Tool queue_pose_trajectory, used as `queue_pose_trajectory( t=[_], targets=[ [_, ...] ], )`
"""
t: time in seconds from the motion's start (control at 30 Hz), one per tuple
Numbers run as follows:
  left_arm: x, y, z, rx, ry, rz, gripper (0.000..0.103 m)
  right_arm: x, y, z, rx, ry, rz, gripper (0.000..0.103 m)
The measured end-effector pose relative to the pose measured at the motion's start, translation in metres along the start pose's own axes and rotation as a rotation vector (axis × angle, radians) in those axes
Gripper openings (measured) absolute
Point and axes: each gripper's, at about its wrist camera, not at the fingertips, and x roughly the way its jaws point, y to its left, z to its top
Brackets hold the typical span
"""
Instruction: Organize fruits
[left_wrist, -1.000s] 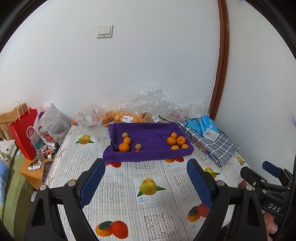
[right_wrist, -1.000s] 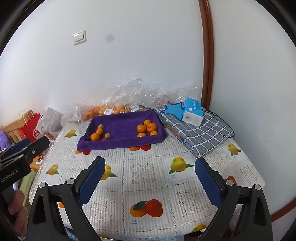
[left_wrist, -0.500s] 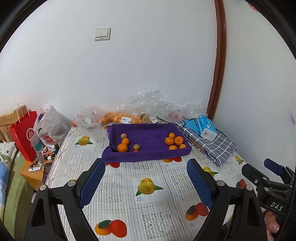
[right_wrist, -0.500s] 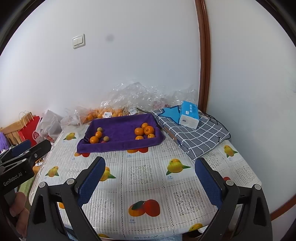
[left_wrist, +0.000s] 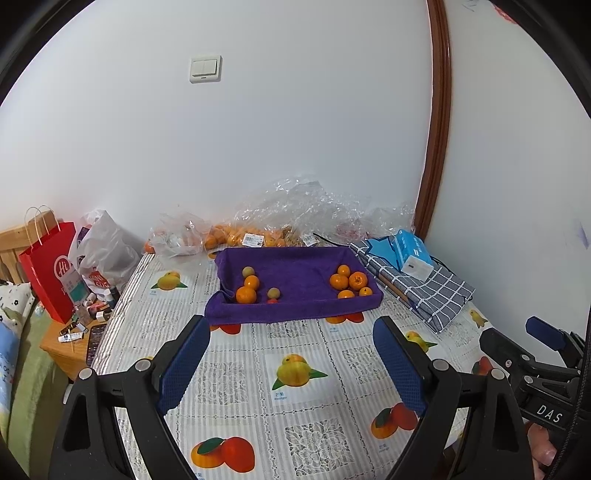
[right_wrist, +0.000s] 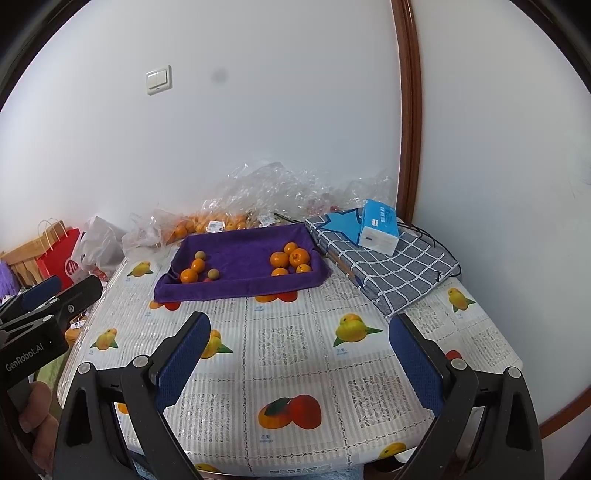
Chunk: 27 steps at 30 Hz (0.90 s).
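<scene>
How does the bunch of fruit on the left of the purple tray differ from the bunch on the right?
The left bunch is mixed: two oranges plus two smaller, dull tan fruits and a bit of red. The right bunch is all oranges, about five. The left bunch is strung out loosely, while the right bunch is packed close together. Both lie inside the purple tray, toward its front corners, and neither claw is near them.

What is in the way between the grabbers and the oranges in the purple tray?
Nothing visible. Only bare fruit-print tablecloth lies between the open left gripper, the open right gripper and the purple tray. The oranges sit behind the tray's low front wall.
</scene>
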Motion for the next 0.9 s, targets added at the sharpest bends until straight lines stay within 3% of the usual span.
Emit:
queue_pose_trajectory(
  t=[0.9],
  targets=[
    [-0.0003,-0.0016,-0.0014,0.003,0.001,-0.005,0.09,0.0007,-0.0041,-0.0001,0.0,0.002,0.001,0.097]
  ],
)
